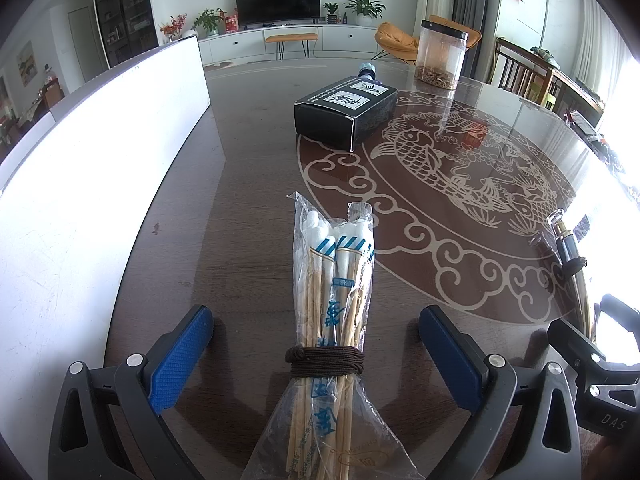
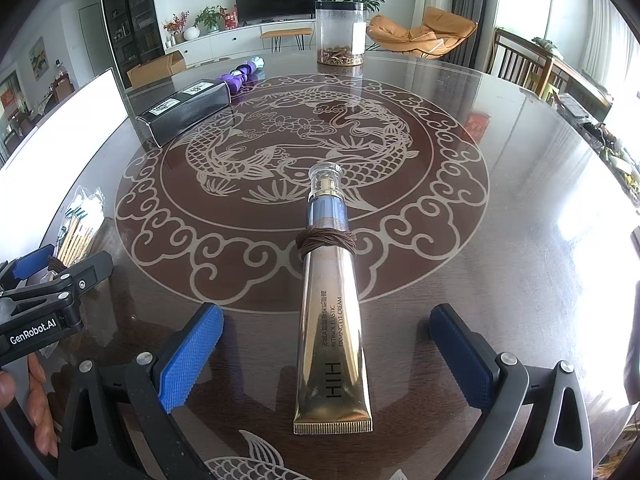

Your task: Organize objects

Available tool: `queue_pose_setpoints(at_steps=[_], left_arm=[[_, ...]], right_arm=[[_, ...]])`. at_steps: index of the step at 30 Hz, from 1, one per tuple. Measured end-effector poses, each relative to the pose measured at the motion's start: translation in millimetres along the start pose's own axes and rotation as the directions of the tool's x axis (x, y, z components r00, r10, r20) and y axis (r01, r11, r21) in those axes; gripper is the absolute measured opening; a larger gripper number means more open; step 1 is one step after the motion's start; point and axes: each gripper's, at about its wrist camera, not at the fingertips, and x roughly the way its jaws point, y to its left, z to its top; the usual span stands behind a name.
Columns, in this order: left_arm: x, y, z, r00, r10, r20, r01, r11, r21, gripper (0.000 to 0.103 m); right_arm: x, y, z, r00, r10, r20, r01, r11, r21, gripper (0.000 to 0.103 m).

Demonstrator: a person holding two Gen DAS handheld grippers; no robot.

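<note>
Crinkly plastic swab packet (image 1: 332, 320), brown-cord-bound, between spread left gripper (image 1: 316, 360) pads; glossy gold tube (image 2: 334, 320) between spread right gripper (image 2: 326, 360) pads, glass tabletop (image 2: 500, 240).

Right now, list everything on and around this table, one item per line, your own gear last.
cotton swab bundle: one, pale sticks in clear plastic, bound with brown cord, lying between the left gripper's fingers
eye cream tube: one, gold with blue neck and clear cap, brown cord wound round it, lying between the right gripper's fingers
black box: one, black with white labels, lying far left on the table
purple item: one, purple and pale blue, just behind the box; what it is I cannot tell
clear jar: one, dark lid, brown bits at the bottom, far edge
white board: one, along the left side
table: one, dark brown, fish pattern
left gripper: blue pads, open
right gripper: blue pads, open
</note>
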Motion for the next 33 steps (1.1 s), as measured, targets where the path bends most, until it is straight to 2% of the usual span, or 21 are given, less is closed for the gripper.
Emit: queue_pose_setpoints(at_steps=[25, 27, 29, 30, 31, 32, 33], left_arm=[[-0.1, 0.3, -0.1, 1.0, 0.001, -0.003, -0.001, 1.0, 0.002, 0.103], [0.2, -1.4, 1.0, 0.999, -0.025, -0.032, 0.026, 0.999, 0.032, 0.103], [0.2, -3.3, 2.5, 0.997, -0.05, -0.066, 0.055, 0.996, 0.071, 0.103], [-1.4, -3.0, 2.5, 0.997, -0.06, -0.056, 0.064, 0.994, 0.083, 0.092], [-4.4, -2.5, 2.3, 0.997, -0.066, -0.038, 0.069, 0.993, 0.095, 0.072], [-7.3, -1.9, 2.8, 0.997, -0.073, -0.025, 0.075, 0.992, 0.104, 0.06], [-9.1, -0.6, 3.0, 0.997, -0.075, -0.019, 0.076, 0.991, 0.108, 0.03]], right_arm=[[-1.1, -0.9, -0.7, 1.0, 0.002, 0.0, -0.002, 1.0, 0.0, 0.103], [-2.7, -2.9, -0.7, 1.0, 0.028, 0.007, -0.028, 1.0, 0.01, 0.103], [-6.7, -17.6, 0.8, 0.993, 0.118, 0.029, -0.12, 0.99, 0.077, 0.103], [-8.3, -29.6, 2.2, 0.986, 0.161, 0.041, -0.165, 0.976, 0.141, 0.103], [-8.9, -40.7, 4.3, 0.983, 0.178, 0.044, -0.184, 0.963, 0.199, 0.103], [-8.7, -49.7, 7.5, 0.984, 0.176, 0.034, -0.179, 0.954, 0.241, 0.102], [-8.5, -53.1, 10.4, 0.984, 0.174, 0.023, -0.174, 0.952, 0.253, 0.096]])
